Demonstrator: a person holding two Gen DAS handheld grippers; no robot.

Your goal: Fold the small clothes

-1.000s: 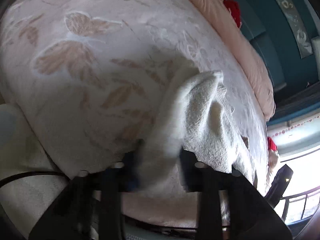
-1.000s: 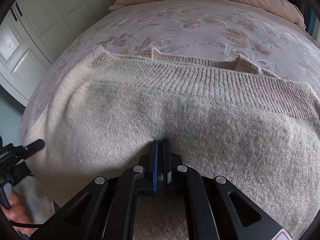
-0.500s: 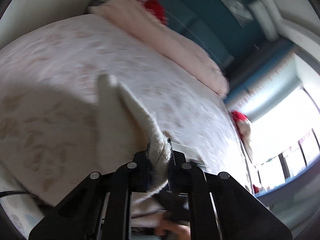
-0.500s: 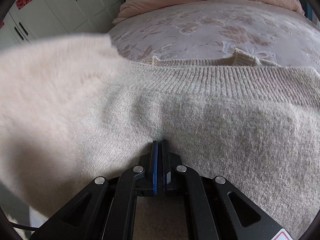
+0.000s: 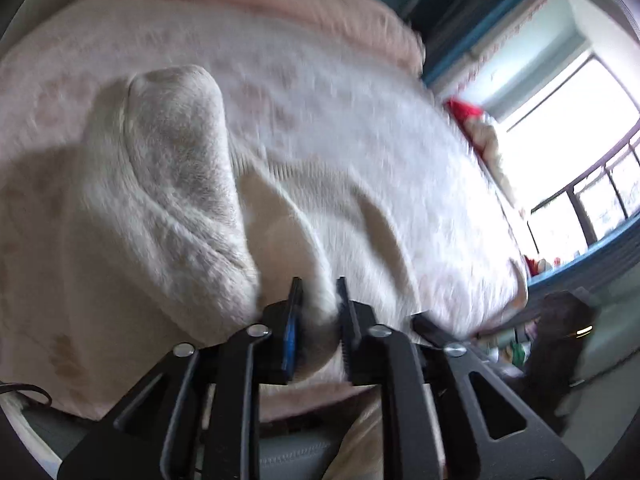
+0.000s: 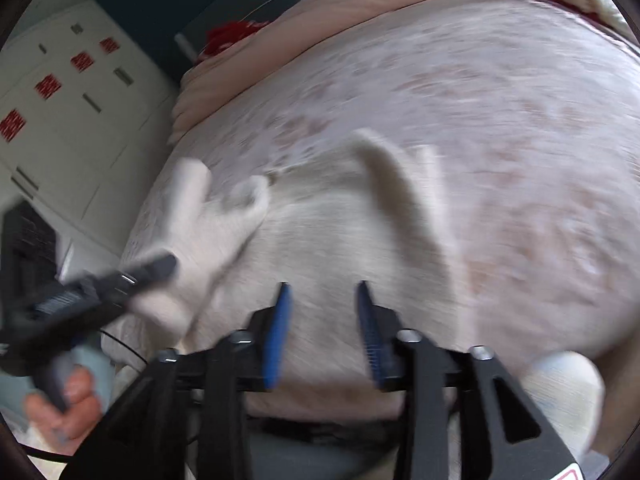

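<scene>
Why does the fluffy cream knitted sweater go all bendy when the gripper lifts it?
The fluffy cream knitted sweater is probably soft and floppy: it droops in folds from the left gripper, which pinches one edge. It seems light, since one small pinch lifts that part. Its fuzzy knit likely grips rather than slips. The right gripper has just been opening, with nothing between its jaws.
</scene>
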